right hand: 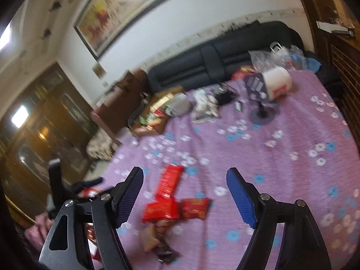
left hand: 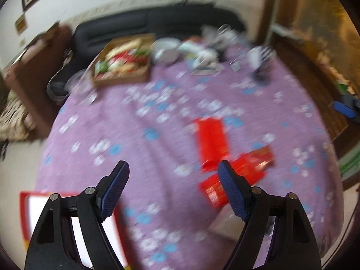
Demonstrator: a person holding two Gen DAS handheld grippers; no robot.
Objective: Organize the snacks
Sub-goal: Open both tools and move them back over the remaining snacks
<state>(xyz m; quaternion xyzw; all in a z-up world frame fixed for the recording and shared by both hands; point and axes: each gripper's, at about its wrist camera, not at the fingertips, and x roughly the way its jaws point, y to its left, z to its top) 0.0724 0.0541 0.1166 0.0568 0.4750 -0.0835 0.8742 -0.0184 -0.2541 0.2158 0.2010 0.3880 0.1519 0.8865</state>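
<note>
Black gripper (left hand: 173, 166) frames (right hand: 185, 173), ribbed blue finger pads (left hand: 231, 193), silver round pivot screws.

both wrist views angled down over the purple bedspread (left hand: 157, 135), sharing the red snack packets (right hand: 168, 193).

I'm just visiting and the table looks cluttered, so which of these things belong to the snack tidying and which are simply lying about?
Part of the job:
- red snack packets
- cardboard box of snacks
- left gripper, open, empty
- right gripper, open, empty

Just lying about:
- white bucket
- small desk fan
- plastic bags
- dark sofa
</note>
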